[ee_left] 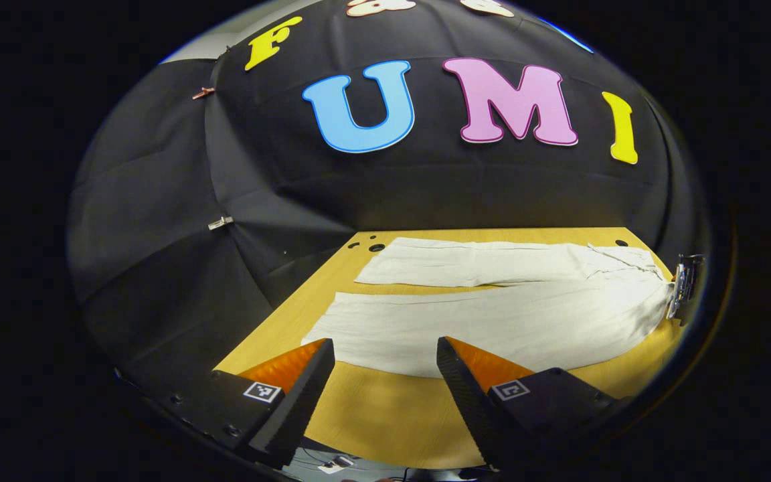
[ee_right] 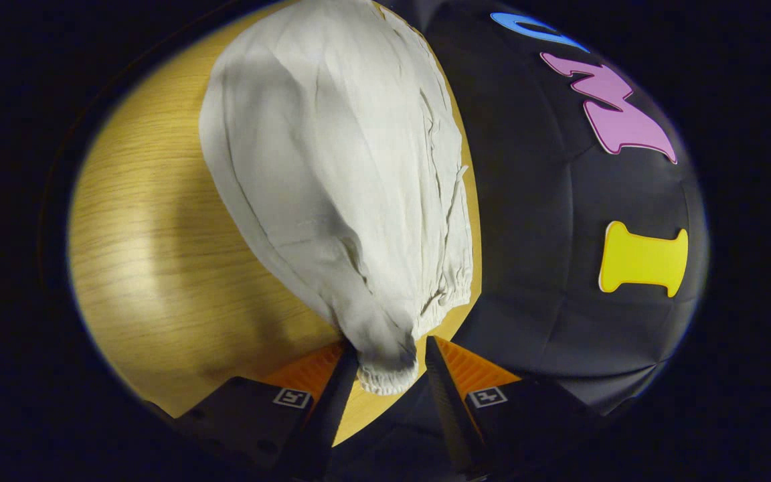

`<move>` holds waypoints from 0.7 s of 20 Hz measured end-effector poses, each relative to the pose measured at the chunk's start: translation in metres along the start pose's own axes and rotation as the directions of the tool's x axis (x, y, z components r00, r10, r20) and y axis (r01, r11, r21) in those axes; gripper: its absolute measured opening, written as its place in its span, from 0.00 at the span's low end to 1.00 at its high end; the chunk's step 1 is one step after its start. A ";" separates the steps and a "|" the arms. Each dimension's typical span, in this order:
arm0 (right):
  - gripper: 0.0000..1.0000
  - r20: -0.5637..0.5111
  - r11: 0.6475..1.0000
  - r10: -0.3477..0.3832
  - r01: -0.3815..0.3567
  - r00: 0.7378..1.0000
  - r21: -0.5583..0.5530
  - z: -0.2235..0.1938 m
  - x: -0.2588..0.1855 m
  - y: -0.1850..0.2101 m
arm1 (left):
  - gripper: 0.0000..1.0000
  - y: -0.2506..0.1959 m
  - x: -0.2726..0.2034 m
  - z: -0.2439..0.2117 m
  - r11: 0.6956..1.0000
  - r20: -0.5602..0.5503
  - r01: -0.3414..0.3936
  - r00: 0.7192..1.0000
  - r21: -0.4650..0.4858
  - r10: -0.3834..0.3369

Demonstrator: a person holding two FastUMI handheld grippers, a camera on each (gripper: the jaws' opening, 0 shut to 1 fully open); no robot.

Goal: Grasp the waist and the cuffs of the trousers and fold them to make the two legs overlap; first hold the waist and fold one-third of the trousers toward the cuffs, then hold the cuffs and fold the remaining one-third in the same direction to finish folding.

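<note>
Here we see the pale linen trousers (ee_left: 492, 301) flat on the wooden table (ee_left: 385, 415), just beyond our spread left gripper (ee_left: 385, 355); the right gripper (ee_right: 389, 365) pinches their waistband.

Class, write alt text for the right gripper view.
The right hand-held gripper has its two fingers around the gathered waist of pale trousers. The trousers stretch away across a wooden table, beside the booth's black cloth wall.

pale trousers (ee_left: 492, 301) flat on wooden table (ee_left: 385, 415), left gripper (ee_left: 385, 351) open
</note>
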State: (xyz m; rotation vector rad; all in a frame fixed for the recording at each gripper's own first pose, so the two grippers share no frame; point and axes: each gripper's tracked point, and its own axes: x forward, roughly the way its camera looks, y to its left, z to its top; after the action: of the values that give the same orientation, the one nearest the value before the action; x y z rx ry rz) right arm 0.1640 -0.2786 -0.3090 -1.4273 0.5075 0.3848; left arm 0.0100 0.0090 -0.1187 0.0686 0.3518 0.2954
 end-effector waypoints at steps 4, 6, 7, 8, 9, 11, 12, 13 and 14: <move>0.36 -0.019 0.997 0.063 -0.063 0.998 0.036 -0.002 0.004 0.012 | 0.98 0.029 0.022 -0.016 0.999 -0.039 -0.032 0.999 0.039 0.034; 0.27 -0.015 0.995 0.089 -0.088 0.996 0.050 -0.001 0.005 0.014 | 0.98 0.054 0.038 -0.020 0.994 -0.044 -0.053 0.997 0.094 0.057; 0.26 -0.017 0.992 0.108 -0.106 0.994 0.067 -0.001 0.005 0.013 | 0.98 0.067 0.046 -0.023 0.990 -0.049 -0.067 0.996 0.126 0.074; 0.21 -0.016 0.986 0.143 -0.141 0.990 0.089 0.000 0.004 0.014 | 0.98 0.084 0.061 -0.029 0.981 -0.055 -0.082 0.994 0.174 0.093; 0.16 -0.016 0.979 0.179 -0.177 0.984 0.101 0.001 0.002 0.015 | 0.97 0.096 0.071 -0.034 0.974 -0.064 -0.088 0.993 0.209 0.103; 0.11 0.001 0.966 0.235 -0.233 0.972 0.115 0.005 0.000 0.016 | 0.97 0.120 0.095 -0.044 0.949 -0.089 -0.084 0.989 0.305 0.116; 0.07 0.007 0.957 0.266 -0.265 0.964 0.119 0.006 0.000 0.017 | 0.96 0.130 0.105 -0.048 0.932 -0.098 -0.074 0.988 0.355 0.116; 0.07 0.016 0.951 0.287 -0.287 0.958 0.114 0.007 0.000 0.016 | 0.96 0.137 0.115 -0.057 0.914 -0.113 -0.056 0.988 0.403 0.110; 0.05 0.016 0.949 0.297 -0.297 0.955 0.105 0.007 0.000 0.016 | 0.96 0.151 0.129 -0.069 0.902 -0.144 -0.041 0.983 0.430 0.113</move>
State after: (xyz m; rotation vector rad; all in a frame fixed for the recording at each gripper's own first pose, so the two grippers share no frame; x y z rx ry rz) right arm 0.1561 -0.2698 -0.3215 -1.2491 0.7362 0.5898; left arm 0.0603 0.1924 -0.2076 0.4936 0.5771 0.2996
